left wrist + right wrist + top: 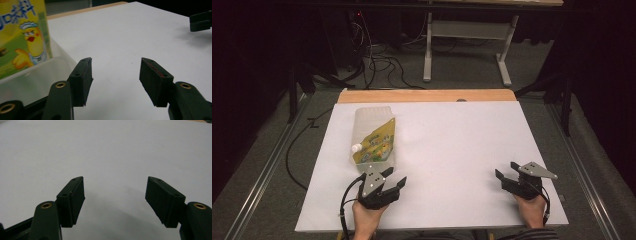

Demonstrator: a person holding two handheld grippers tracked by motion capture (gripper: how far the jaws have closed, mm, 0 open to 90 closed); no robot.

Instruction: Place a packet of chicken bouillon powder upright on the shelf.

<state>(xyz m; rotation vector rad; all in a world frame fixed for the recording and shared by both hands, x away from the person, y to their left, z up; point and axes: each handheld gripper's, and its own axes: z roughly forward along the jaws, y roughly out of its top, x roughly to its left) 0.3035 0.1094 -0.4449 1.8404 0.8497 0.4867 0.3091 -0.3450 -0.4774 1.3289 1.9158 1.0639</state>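
White worktop (452, 150) here, with a strip of wood along its far edge. Dark floor and loose cables behind it.

On the left side of the worktop, a clear plastic box (364, 122), long and see-through. Inside it, a yellow pouch (379, 142) with a white cap (356, 147) that points to the left. On the pouch, a cartoon chick in a sailor hat, seen close up in the left gripper view (23, 37). Same view shows the box wall (37, 75) low at the left.

Left tongs (394, 181) held in the left hand (367, 217), near the front edge. Spread wide apart, nothing between them. Tips just beside the near end of the clear box; cannot tell if touching. Up close (115, 80), only bare white worktop in the gap. Left jaw right next to the box wall.

Right tongs (507, 172) held in the right hand (532, 210), near the front right corner. Spread wide too, pinching nothing. Well apart from the box and pouch. Up close (115, 200), just plain white worktop between the two black pads, with a soft shadow under them.

Far off at the top right of the left gripper view, a dark bit of the other tongs over the worktop.
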